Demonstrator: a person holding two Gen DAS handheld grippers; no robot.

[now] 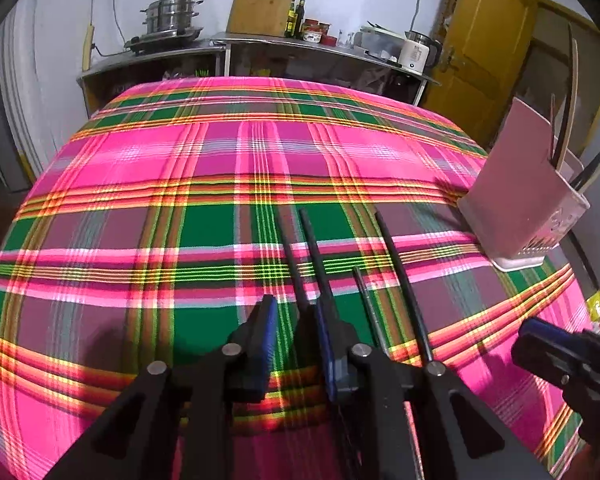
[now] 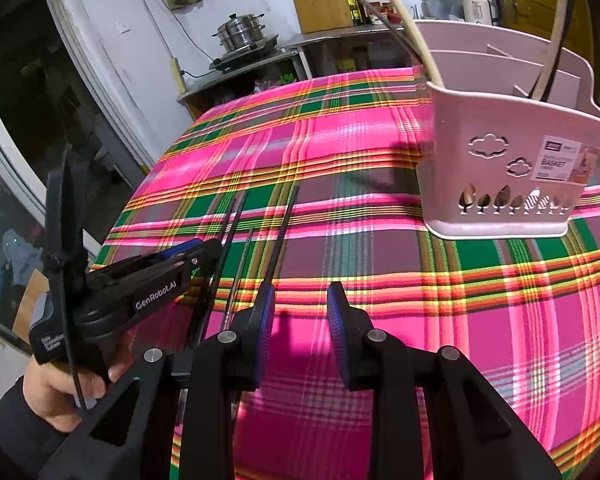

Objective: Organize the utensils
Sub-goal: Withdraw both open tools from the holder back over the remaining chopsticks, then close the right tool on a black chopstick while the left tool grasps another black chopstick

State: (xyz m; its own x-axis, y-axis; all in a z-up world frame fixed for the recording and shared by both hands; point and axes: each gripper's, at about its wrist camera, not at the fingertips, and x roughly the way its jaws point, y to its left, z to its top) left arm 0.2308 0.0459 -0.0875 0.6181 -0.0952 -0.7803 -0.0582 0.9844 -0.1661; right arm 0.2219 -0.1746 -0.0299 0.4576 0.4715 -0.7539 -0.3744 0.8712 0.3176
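Several black chopsticks (image 1: 400, 280) lie side by side on the plaid tablecloth (image 1: 180, 168); they also show in the right wrist view (image 2: 278, 240). My left gripper (image 1: 296, 308) is open, low over the cloth, with one chopstick (image 1: 310, 248) running between its fingers. My right gripper (image 2: 300, 300) is open and empty, just right of the chopsticks. A pink utensil basket (image 2: 508, 152) stands at the right and holds pale and dark sticks (image 2: 404, 12); it also shows in the left wrist view (image 1: 516, 200).
A steel counter (image 1: 260, 46) behind the table carries a steamer pot (image 1: 172, 14), a wooden board (image 1: 262, 2), bottles and a kettle (image 1: 416, 52). A yellow door (image 1: 484, 40) is at the back right. My left gripper's body (image 2: 140, 284) sits left in the right wrist view.
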